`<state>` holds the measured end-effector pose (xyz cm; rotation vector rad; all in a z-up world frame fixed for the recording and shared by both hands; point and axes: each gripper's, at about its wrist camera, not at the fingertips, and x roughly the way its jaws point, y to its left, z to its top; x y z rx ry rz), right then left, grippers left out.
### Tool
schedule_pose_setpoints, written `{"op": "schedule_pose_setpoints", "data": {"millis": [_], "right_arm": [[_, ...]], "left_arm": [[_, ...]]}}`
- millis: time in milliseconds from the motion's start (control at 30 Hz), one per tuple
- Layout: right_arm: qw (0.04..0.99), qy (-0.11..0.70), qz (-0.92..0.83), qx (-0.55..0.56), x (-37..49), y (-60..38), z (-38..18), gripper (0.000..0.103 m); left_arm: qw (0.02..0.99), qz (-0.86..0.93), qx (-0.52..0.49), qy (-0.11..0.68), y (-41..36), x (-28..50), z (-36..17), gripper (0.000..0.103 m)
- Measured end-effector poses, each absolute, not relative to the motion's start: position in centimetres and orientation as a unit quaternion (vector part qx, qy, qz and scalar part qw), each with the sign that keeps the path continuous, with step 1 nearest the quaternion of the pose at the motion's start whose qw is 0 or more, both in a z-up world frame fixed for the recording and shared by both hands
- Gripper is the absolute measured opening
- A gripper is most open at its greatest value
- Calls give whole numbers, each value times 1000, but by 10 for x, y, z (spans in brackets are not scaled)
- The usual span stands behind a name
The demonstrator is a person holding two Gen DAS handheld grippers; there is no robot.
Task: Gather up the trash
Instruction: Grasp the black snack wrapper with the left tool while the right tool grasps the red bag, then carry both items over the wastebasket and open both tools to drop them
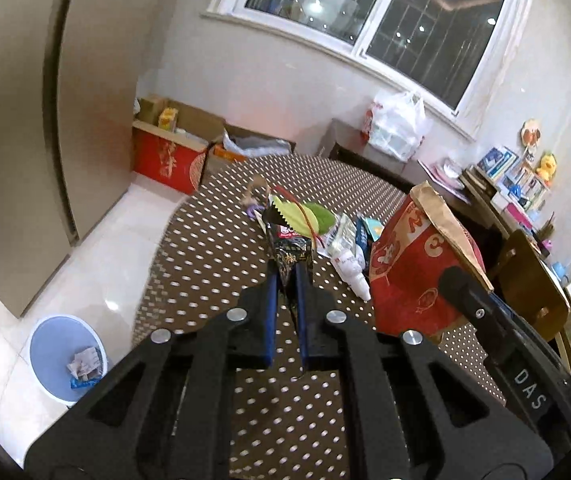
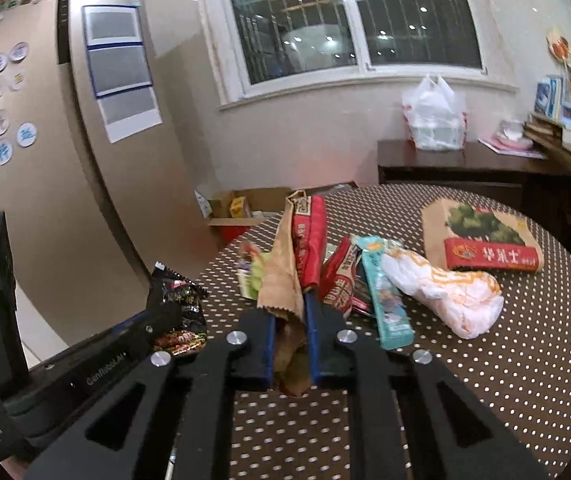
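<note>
1. Both grippers are loaded and lifted above the polka-dot table (image 1: pixel 205 280), so the carry is in hand.
2. The left gripper (image 1: pixel 285 276) pinches a black snack wrapper (image 1: pixel 289 248); the right gripper (image 2: pixel 290 308) clamps a red-and-brown paper bag (image 2: pixel 285 272).
3. Both point forward and downward.
4. Next, I judge: swing left of the table to the blue bin (image 1: pixel 59 356) and release there.

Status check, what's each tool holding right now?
Left tool shut on black snack wrapper. Right tool shut on red-and-brown paper bag. Blue bin on floor, path open.
</note>
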<state>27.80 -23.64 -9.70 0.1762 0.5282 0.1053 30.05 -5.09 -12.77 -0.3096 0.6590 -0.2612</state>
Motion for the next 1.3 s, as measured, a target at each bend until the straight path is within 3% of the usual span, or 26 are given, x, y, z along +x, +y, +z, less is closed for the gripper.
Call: {"op": "schedule_pose_setpoints", "data": {"millis": [300,633,1300], "right_arm": [[963,240,113,49,258,-169,-73,13],[939,269,213,14,259,-59,-94,13],[870,386,300,-63,307,113,-221,13]], "left_arm": [[935,-90,-162,304,2,281,-123,8],[933,0,-193,303,103,263,-149,8],[872,151,-240,398,247,259,-275,8]]}}
